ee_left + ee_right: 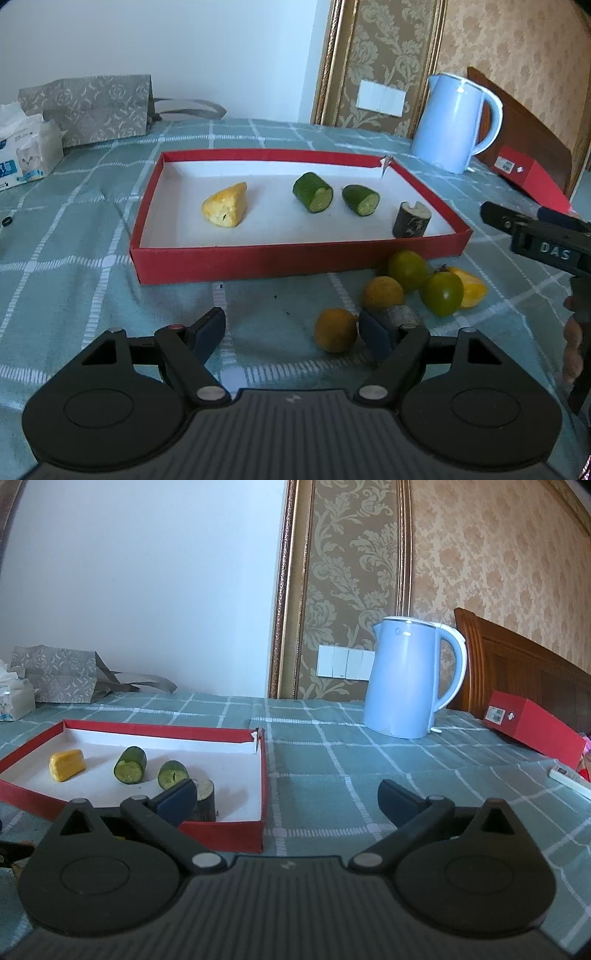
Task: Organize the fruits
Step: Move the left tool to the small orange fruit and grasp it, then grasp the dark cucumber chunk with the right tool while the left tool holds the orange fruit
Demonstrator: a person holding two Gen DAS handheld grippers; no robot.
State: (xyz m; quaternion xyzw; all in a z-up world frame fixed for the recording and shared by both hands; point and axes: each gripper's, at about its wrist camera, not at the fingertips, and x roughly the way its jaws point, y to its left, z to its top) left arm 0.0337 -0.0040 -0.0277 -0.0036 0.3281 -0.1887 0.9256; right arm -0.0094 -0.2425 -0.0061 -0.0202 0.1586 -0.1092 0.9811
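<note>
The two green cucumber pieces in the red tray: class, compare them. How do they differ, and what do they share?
The left green cucumber piece looks thicker and stubbier; the right green cucumber piece looks slimmer. The left one lies nearer the yellow wedge-shaped chunk, the right one nearer the dark upright cylinder. Both lie on their sides inside the red cardboard tray, with pale cut faces showing.

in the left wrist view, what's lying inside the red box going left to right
yellow fruit chunk → larger cucumber piece → smaller cucumber piece → dark stubby cylinder piece, all lying apart on the white floor of the red box
</note>
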